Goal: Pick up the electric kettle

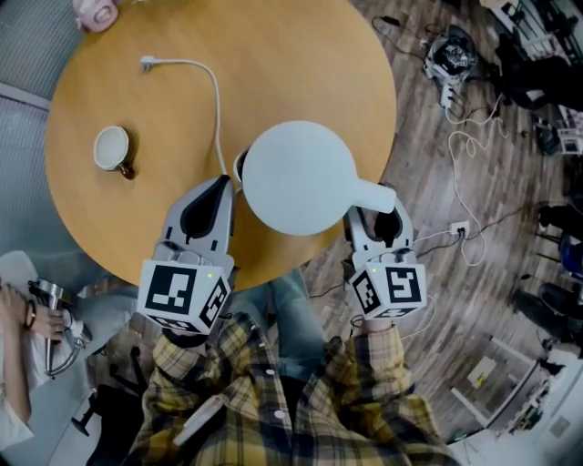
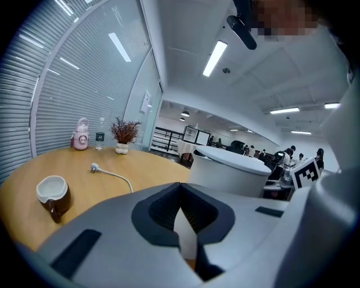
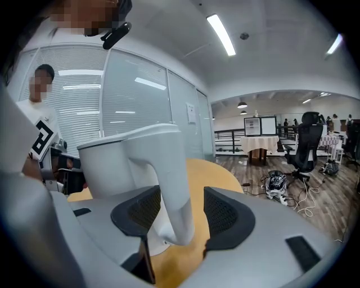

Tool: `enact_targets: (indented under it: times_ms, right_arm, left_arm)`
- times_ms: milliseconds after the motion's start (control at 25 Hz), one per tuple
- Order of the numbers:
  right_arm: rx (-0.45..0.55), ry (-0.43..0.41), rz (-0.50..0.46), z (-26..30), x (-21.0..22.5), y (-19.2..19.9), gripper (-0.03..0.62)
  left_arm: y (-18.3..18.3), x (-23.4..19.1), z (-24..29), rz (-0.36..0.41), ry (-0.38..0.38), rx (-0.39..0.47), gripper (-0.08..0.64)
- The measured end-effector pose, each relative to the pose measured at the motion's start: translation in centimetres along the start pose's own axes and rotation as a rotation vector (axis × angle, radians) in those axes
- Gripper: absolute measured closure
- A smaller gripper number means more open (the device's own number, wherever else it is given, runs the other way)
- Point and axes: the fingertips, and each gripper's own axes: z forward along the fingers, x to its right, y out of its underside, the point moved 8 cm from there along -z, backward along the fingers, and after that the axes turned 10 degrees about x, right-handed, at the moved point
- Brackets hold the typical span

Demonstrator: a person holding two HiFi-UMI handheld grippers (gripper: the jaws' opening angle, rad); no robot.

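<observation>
My right gripper [image 3: 181, 222] stands spread around the curved white handle [image 3: 169, 180], pads not yet pressing. My left gripper [image 2: 181, 225], jaws pressed together on nothing, hangs just beside the body. The white plastic electric kettle [image 1: 296, 177] sits at the near edge of the round wooden table [image 1: 301, 55]. I judge it best to centre the handle, close firmly, then lift straight.

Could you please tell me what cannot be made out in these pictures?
Where the cord meets the kettle: head view, hidden under the kettle's wide top.
What the kettle holds: all views, its top covers it.
The pink object: head view, cut off by the upper edge; left gripper view, too small.
The kettle's lower body: left gripper view, behind the left claw.
</observation>
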Motion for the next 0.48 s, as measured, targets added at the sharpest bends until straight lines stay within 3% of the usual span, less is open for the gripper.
enact_targets:
  times_ms: [480]
  right_arm:
    - [0.054,0.002,-0.006,3.1,1.3,1.0,0.357]
  left_arm:
    - [1.7,-0.7,2.0,-0.013,-0.014,-0.022,0.557]
